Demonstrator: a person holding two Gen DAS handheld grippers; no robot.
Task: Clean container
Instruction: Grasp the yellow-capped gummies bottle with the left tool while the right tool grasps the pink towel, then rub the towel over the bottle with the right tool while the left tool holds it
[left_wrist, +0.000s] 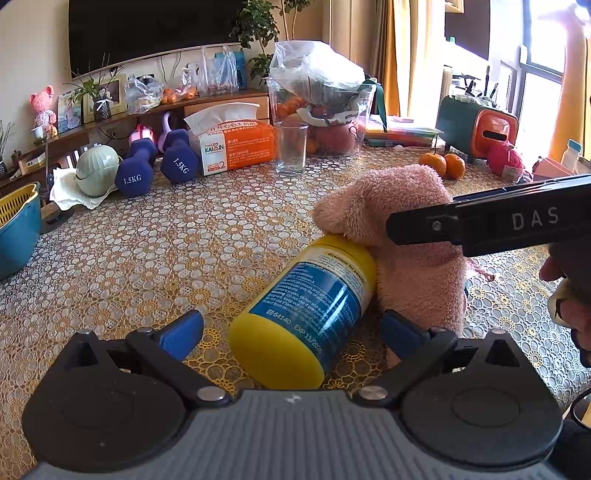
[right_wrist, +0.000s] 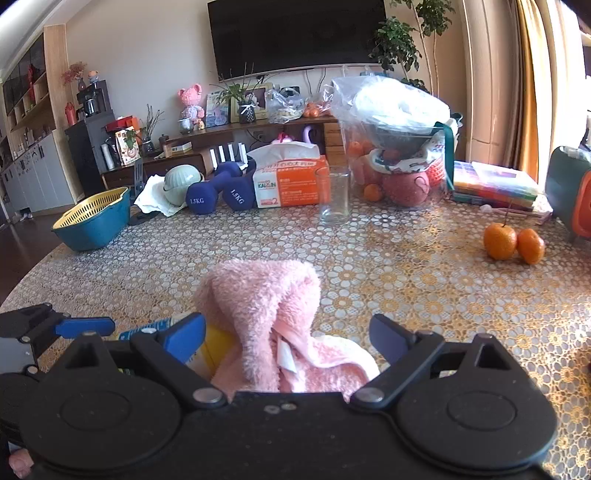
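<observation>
Both hand-held grippers gape wide: left straddling the yellow bottle, right around the pink cloth.

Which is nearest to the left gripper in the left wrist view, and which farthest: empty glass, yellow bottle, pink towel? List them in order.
1. Yellow bottle, lying between the open fingers of the left gripper.
2. Pink towel, against the bottle's far end, right.
3. Empty glass, upright, far centre.

Yellow bottle with blue-and-white label; fluffy pink towel; counter covered in gold-and-white floral lace; blue fingers.
</observation>
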